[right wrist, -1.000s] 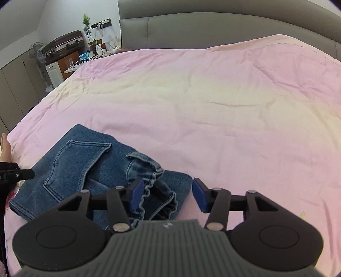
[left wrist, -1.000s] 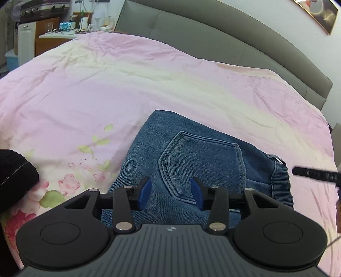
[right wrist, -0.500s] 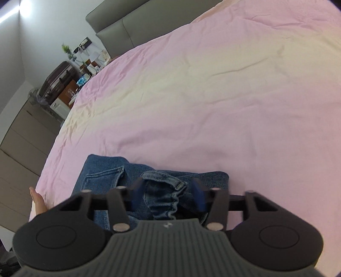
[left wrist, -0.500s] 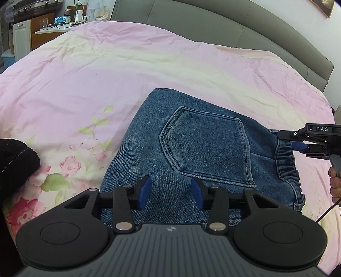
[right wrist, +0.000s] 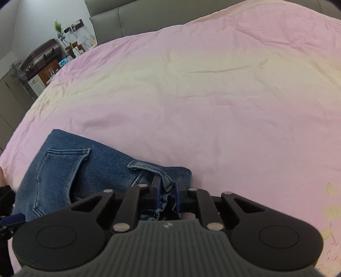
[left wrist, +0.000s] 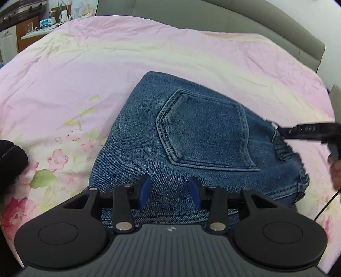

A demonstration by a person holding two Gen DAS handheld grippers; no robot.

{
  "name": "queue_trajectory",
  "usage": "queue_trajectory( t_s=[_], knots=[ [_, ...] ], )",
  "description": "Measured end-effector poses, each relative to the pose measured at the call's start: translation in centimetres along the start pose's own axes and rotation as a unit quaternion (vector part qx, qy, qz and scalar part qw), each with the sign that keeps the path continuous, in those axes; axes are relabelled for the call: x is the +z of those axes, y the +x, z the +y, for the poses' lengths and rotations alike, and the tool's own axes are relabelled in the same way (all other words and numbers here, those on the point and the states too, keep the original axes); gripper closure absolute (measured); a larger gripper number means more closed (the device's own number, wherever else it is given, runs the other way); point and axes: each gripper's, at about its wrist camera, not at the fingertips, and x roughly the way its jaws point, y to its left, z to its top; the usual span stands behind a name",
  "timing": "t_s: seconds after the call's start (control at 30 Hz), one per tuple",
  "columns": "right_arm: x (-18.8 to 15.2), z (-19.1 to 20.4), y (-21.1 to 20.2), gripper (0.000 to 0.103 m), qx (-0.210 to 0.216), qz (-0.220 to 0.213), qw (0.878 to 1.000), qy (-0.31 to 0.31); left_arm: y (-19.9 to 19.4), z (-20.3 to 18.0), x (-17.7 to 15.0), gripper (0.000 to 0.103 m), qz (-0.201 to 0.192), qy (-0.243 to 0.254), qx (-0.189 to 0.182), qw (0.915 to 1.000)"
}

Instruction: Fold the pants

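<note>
Blue denim pants [left wrist: 191, 144] lie folded on the pink bedspread [left wrist: 85, 64], back pocket up, elastic waistband at the right. My left gripper [left wrist: 169, 192] is open and empty, just above the near part of the denim. My right gripper [right wrist: 166, 190] is shut on the pants' waistband edge [right wrist: 164, 176]; in the left wrist view it shows as a black arm [left wrist: 307, 131] reaching the waistband from the right. The pants also show in the right wrist view [right wrist: 74, 168], spread to the left of the grip.
The grey headboard [left wrist: 234, 19] runs along the far side of the bed. A cabinet with small items [right wrist: 42, 70] stands beyond the bed's far left. A black sleeve [left wrist: 10, 157] is at the left edge. The bedspread has a flower print [left wrist: 53, 162] near me.
My right gripper has closed on the waistband edge, which it was open around before. The left gripper has stayed open over the denim.
</note>
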Motion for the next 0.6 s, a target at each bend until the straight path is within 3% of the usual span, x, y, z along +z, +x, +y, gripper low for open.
queue_trajectory(
  t_s=[0.1, 0.17, 0.23, 0.33, 0.43, 0.6],
  knots=[
    [1.0, 0.6, -1.4, 0.094, 0.002, -0.005, 1.000, -0.015, -1.0, -0.8, 0.2, 0.059, -0.007, 0.013, 0.015, 0.9998],
    [0.7, 1.5, -3.9, 0.086, 0.006, -0.033, 0.998, -0.044, -2.2, -1.4, -0.3, 0.059, -0.030, 0.010, 0.002, 0.9995],
    [-0.8, 3.3, -6.4, 0.081, 0.029, -0.059, 0.993, -0.100, -2.8, -2.2, -0.8, 0.059, -0.041, 0.012, -0.011, 0.9990],
    [-3.8, 6.0, -9.0, 0.081, 0.062, -0.077, 0.981, -0.169, -3.3, -4.2, -1.6, 0.059, -0.050, 0.035, -0.013, 0.9981],
    [-6.9, 7.8, -9.4, 0.082, 0.052, -0.091, 0.969, -0.223, -2.6, -5.3, -2.3, 0.059, -0.037, 0.054, -0.003, 0.9978],
    [-10.3, 7.3, -7.4, 0.080, 0.032, -0.071, 0.972, -0.220, -0.9, -4.8, -3.3, 0.059, -0.009, 0.027, 0.000, 0.9996]
  ],
)
